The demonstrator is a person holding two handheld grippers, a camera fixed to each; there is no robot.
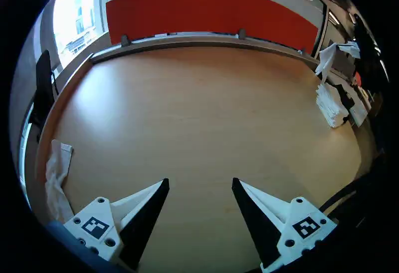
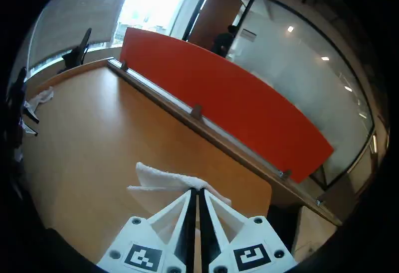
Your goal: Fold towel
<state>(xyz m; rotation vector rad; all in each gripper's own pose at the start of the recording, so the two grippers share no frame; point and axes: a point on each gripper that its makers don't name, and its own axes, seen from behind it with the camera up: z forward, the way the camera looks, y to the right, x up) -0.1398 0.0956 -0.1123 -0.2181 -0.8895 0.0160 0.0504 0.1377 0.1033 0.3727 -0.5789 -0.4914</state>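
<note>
Right at the lens in the right gripper view, the right gripper [image 2: 198, 190] has its two jaws pressed together with just a sliver of gap between them, and they're pinching the towel [image 2: 164, 181] at the tips. It's white, looks folded into a couple of layers, and fans out ahead of the tips and off to their left, over the wooden table [image 2: 99, 133]. Can't tell from here whether it's touching the tabletop or hanging just above it. Well beyond the tips a red divider [image 2: 224, 103] runs along the far table edge. Far off to the left of the jaws sits a crumpled cloth [image 2: 44, 96] near the table corner, with a dark chair [image 2: 80, 49] behind it.

Over in the left gripper view, the left gripper [image 1: 200, 181] has its jaws spread wide, with nothing between them but bare tabletop. Far to the right of the jaws there's a stack of folded towels [image 1: 331, 104] by the table's edge. Just beyond that is a white hanging cloth [image 1: 328, 59], too small for me to say what's holding it. Off to the left of the left finger, the crumpled cloth lies along the table's edge.
</note>
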